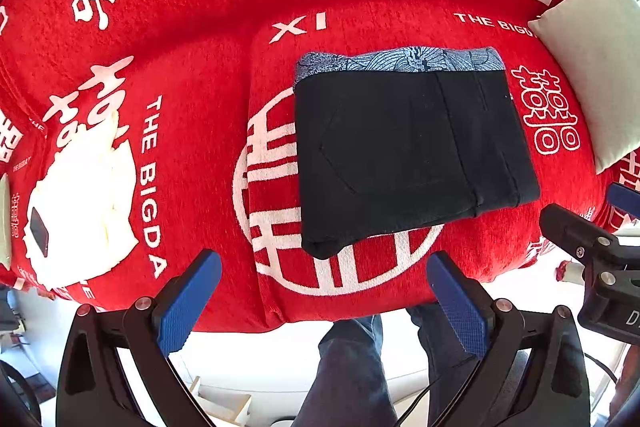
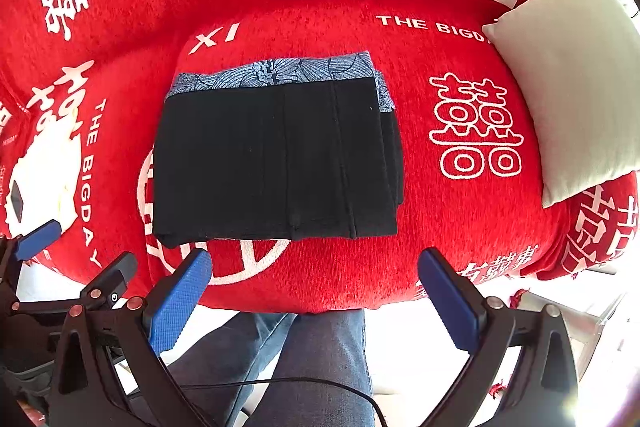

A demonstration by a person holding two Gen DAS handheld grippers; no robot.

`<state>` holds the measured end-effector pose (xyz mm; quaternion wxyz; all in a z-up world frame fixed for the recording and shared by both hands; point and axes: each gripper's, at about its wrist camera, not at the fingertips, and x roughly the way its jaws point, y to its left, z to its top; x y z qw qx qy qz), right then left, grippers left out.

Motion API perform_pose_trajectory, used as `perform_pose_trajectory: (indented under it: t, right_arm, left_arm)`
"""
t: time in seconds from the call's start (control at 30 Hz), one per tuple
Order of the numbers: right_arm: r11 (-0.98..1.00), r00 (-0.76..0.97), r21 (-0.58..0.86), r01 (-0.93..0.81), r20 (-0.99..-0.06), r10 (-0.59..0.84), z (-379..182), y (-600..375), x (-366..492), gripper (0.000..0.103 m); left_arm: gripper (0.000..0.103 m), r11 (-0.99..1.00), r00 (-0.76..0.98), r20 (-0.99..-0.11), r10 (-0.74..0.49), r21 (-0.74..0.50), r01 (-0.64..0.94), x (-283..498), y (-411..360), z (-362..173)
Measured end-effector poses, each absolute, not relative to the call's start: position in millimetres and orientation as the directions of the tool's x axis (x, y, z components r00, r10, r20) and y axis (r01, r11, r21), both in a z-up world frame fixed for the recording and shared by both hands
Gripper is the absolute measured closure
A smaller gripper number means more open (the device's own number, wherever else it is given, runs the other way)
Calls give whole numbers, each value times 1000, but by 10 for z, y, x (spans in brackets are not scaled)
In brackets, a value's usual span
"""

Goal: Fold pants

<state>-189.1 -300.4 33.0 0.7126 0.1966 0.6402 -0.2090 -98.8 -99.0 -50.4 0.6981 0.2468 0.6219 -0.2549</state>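
In the left wrist view, the left gripper (image 1: 324, 263) with black arms and blue textured pads is hovering with its fingers spread wide and nothing between them. Just ahead of it, the black folded pants (image 1: 408, 151) with a blue patterned waistband are lying flat in a compact rectangle on the red knitted blanket (image 1: 192, 67) printed with white characters and lettering. The near edge of the pants is sitting just beyond the fingertips, not touching them. Ahead and to the right of this gripper, a cream square cushion (image 1: 588, 75) is resting on the blanket. Far to the left, a small dark flat object (image 1: 39, 231) is lying on a white patch of the print. At the right edge, part of the right gripper (image 1: 592, 239) is showing. Below the fingers, the person's legs in blue jeans (image 1: 352, 367) are standing by the blanket's edge.

In the right wrist view, the right gripper (image 2: 314, 261) is likewise hanging with its blue pads wide apart and empty. The pants (image 2: 276, 159) are lying just ahead and slightly left of it, waistband on the far side. The cushion (image 2: 576, 83) is sitting ahead to the right, well apart from the pants. The left gripper (image 2: 38, 239) is showing at the left edge
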Motion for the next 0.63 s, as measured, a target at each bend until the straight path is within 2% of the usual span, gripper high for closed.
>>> perform_pose_trajectory:
  t: [0.63]
  right_arm:
    - [838,91,11,545,-995,-47,325,-2997,-1877,0]
  left_arm:
    - [0,745,106,-993,-54,30,666,-1038,-999,-498]
